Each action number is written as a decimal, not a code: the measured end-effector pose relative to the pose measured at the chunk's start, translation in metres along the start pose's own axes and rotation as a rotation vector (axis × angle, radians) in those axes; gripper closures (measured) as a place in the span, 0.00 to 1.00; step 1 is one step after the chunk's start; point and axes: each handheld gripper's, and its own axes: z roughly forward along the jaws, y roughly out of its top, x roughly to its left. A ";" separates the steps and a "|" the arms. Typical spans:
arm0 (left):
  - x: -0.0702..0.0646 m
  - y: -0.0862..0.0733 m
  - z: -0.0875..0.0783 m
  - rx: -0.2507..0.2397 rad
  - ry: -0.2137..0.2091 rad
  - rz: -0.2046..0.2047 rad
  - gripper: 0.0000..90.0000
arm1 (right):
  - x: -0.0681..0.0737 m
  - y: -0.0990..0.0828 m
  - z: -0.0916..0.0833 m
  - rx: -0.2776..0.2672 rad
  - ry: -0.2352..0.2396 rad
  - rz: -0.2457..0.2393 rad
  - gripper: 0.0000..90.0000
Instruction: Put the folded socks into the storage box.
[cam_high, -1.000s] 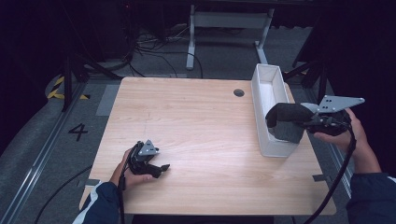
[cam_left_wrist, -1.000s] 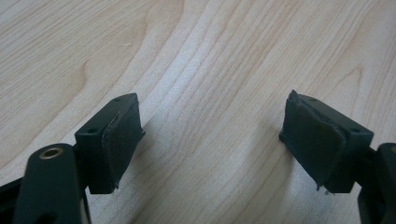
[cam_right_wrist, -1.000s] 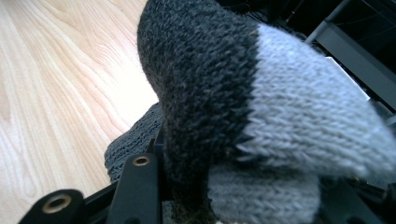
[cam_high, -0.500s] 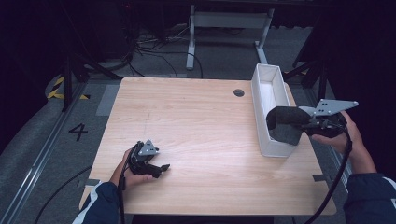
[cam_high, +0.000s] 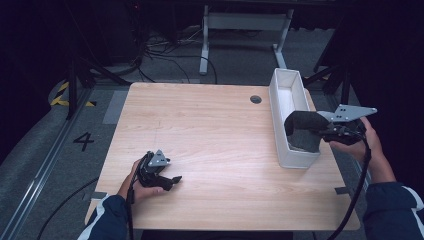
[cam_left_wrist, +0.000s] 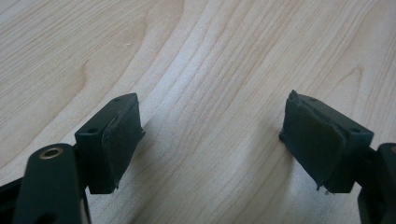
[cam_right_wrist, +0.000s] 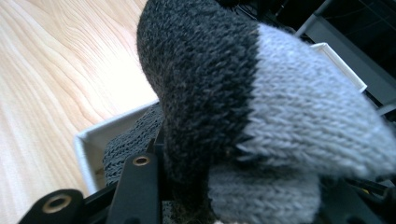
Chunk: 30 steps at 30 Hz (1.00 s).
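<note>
A knitted sock (cam_high: 302, 131), dark grey with a black band and a light grey end (cam_right_wrist: 303, 116), hangs over the near end of the white bin (cam_high: 287, 85). My right gripper (cam_high: 322, 131) is shut on it from the right, level, with the jaws buried in the fabric. The sock's lower edge dips inside the bin's near walls (cam_right_wrist: 88, 140). My left gripper (cam_high: 172, 181) rests on the wooden table (cam_high: 215, 130) near its front left corner. It is open, with bare wood between its pads (cam_left_wrist: 123, 135).
The long narrow bin stands along the table's right edge, its far half showing white inside. A round cable hole (cam_high: 255, 99) sits in the tabletop just left of the bin's far end. Beyond the table stand a metal frame (cam_high: 245, 22) and floor cables.
My right gripper and the sock have sunk slightly toward the bin. The left gripper has not moved.
</note>
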 end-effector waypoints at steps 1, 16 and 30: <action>0.000 0.000 0.000 -0.001 -0.001 -0.001 0.23 | 0.000 -0.001 0.004 0.003 -0.006 -0.003 0.67; 0.000 0.000 0.000 0.000 0.000 0.000 0.23 | 0.008 -0.017 0.019 0.025 0.081 -0.052 0.67; 0.000 0.000 0.000 -0.001 -0.002 -0.002 0.23 | 0.009 -0.020 0.025 0.112 0.262 -0.056 0.66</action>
